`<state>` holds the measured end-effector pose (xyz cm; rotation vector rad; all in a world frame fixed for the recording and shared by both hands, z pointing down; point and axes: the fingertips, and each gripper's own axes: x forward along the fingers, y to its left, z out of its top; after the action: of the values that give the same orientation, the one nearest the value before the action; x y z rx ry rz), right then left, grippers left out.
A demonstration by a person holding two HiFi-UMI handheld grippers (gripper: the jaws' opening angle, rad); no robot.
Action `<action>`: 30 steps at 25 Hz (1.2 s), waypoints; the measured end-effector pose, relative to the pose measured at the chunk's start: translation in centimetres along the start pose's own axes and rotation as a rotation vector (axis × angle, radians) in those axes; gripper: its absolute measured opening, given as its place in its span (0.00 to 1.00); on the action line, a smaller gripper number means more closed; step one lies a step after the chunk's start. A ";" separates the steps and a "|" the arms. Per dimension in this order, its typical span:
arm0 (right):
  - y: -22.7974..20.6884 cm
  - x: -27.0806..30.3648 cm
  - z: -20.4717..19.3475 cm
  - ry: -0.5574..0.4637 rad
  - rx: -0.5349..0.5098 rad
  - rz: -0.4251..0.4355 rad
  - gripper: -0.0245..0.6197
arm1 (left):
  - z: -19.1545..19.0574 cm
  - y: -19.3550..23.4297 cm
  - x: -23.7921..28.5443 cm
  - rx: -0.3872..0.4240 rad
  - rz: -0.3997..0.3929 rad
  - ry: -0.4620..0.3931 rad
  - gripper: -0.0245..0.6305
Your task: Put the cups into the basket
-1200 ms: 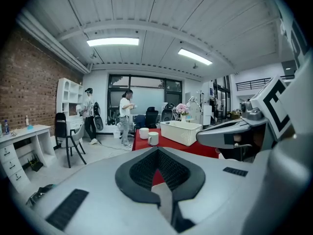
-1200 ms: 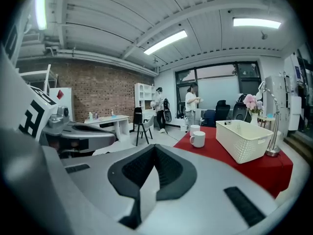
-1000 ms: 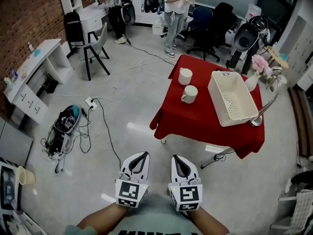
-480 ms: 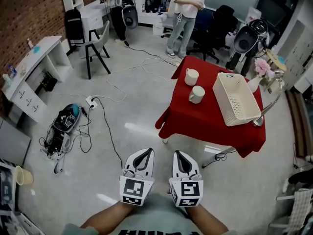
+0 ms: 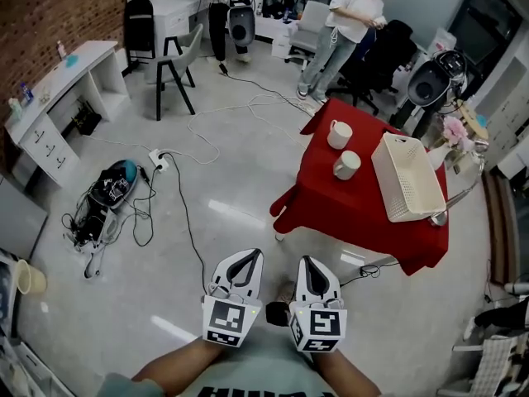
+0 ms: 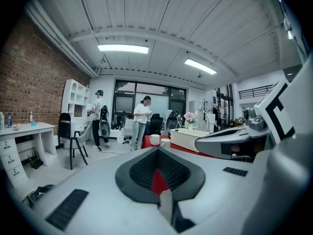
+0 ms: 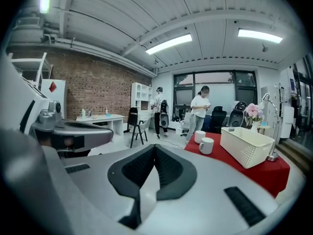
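Worktop (image 5: 347, 209): solid red cloth. Far cup (image 5: 339, 133), near cup (image 5: 346, 165): plain white. Basket (image 5: 409, 180): off-white, grid of small holes. Left claw (image 5: 241, 261), right claw (image 5: 307, 265): white shells, black textured pads, black-and-white square markers on the cubes. Floor (image 5: 231, 180): glossy light grey. Wall (image 5: 58, 7): red-brown brick. Flowers (image 5: 455, 129): pink. Desk (image 5: 58, 81): white.

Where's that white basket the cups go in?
In the head view the white perforated plastic basket sits at the right, on the red-clothed table, just right of the two white cups, near pink flowers.
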<state>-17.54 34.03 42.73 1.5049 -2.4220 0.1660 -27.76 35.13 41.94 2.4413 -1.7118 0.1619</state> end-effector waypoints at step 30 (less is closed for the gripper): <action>-13.1 13.7 2.3 0.022 0.007 0.033 0.06 | 2.8 0.5 18.6 0.041 0.021 0.077 0.04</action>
<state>-11.96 15.82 43.90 1.4595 -2.4322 0.1970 -21.89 17.29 42.54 2.4132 -1.7184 0.2921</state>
